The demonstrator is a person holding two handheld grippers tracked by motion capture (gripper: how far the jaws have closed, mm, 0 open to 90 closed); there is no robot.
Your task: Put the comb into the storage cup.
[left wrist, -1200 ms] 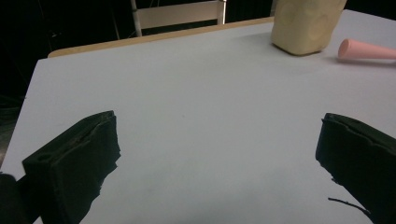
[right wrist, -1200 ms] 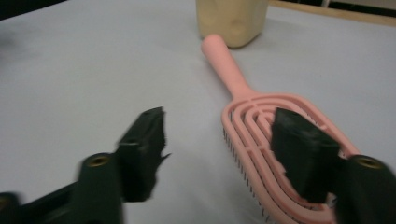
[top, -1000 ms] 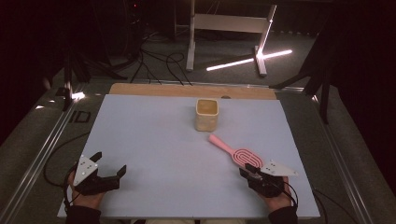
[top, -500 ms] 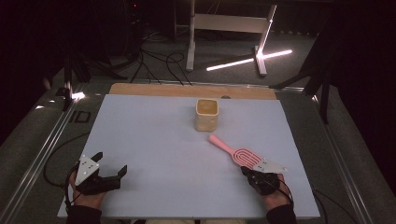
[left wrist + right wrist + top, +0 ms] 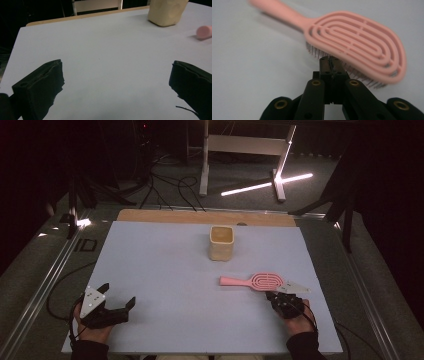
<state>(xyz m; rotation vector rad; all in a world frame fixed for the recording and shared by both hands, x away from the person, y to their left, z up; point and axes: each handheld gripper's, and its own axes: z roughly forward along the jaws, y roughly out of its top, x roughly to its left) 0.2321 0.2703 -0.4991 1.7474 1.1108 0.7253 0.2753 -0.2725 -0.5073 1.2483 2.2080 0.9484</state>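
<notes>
High view: the pink hairbrush (image 5: 257,281) lies flat on the desk (image 5: 165,270), near right, its handle pointing left. The right hand-held gripper (image 5: 281,295) sits at the head's near edge; the left hand-held gripper (image 5: 120,309) rests near left, spread. The beige cup (image 5: 221,242) stands farther back at centre; nothing shows inside it.

Left gripper view: jaws wide apart over bare desk.

Right gripper view: jaws pressed together, tips against the bristles, gripping nothing. For a sound grasp, they should probably part first, then close on the handle or head rim.
</notes>
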